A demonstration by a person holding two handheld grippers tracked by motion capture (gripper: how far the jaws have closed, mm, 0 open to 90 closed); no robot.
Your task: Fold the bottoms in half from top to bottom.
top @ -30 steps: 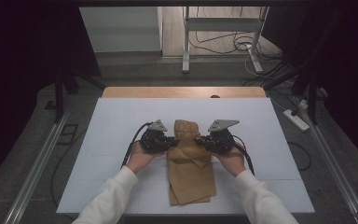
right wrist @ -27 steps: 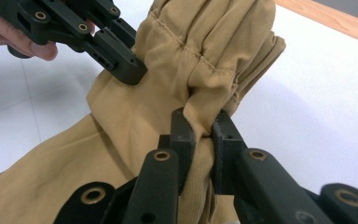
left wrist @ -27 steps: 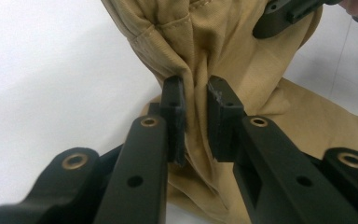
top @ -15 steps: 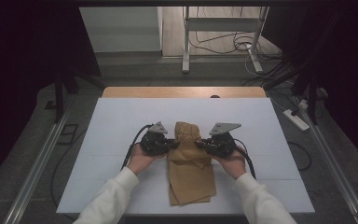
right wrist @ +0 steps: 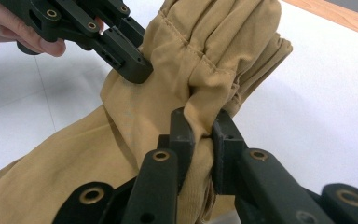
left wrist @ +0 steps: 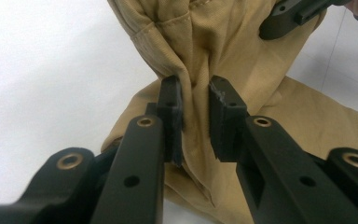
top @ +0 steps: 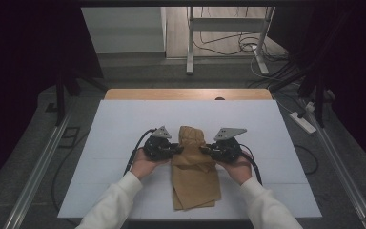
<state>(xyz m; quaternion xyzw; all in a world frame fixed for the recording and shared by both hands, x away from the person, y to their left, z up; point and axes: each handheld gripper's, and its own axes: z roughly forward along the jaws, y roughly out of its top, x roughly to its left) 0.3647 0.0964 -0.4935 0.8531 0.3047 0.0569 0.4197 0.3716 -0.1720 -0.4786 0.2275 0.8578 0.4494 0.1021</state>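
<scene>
Mid-fold at the counter's middle: my right gripper pinches the tan trousers' bunched waistband, my left gripper, just been opening, straddles a loose fold; next, regrip cleanly

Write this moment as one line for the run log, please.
left gripper: jaws just opening, tan garment between them | right gripper: shut on tan garment, gathered edge | tan garment: lies on white table

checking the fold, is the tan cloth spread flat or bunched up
Bunched at its far end: the tan cloth gathers in pleats there, its near part flat on the white table.
</scene>
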